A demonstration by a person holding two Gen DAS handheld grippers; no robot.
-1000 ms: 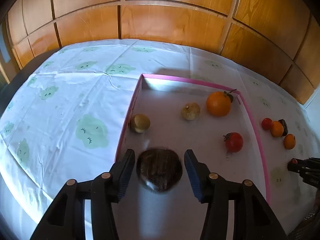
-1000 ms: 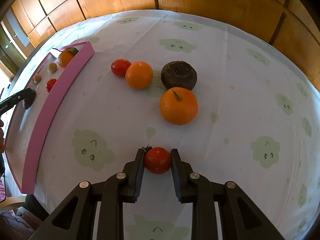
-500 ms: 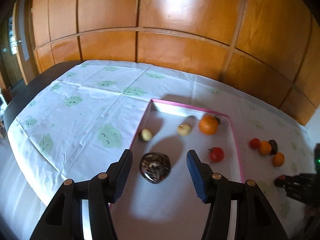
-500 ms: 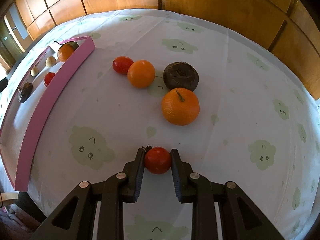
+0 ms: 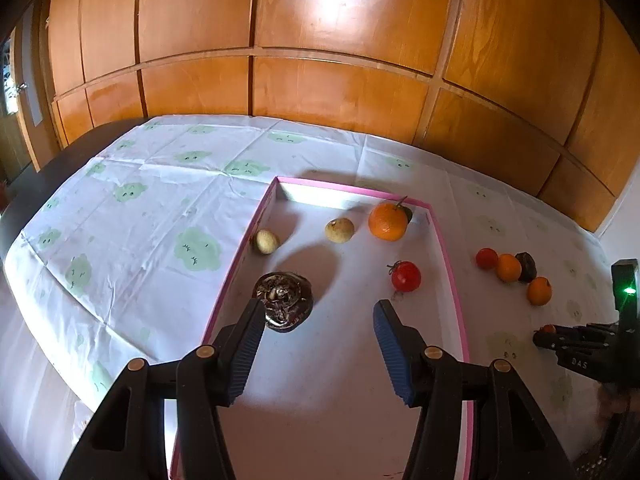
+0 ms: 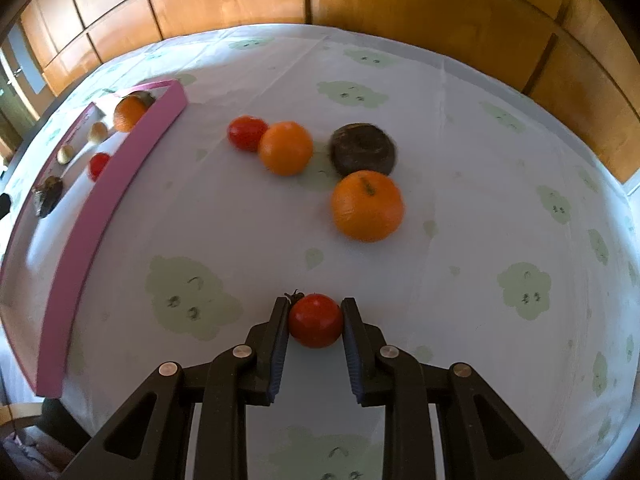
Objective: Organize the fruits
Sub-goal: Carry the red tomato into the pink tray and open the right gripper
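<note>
The left tool (image 5: 318, 320) has pulled up and back from the dark fruit (image 5: 285, 301), which now lies released at lower left of the pink tray (image 5: 448, 256), jaws having just widened. The right tool (image 6: 315, 318) still clenches a tomato (image 6: 315, 320), lower centre.

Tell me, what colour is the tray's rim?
Pink; the tray rim shows best in the left wrist view.

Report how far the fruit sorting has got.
Done: five pieces lie in the pink tray, the dark fruit nearest the open left gripper. In hand: the right gripper clamps a tomato. Left: four pieces on the tablecloth.
</note>
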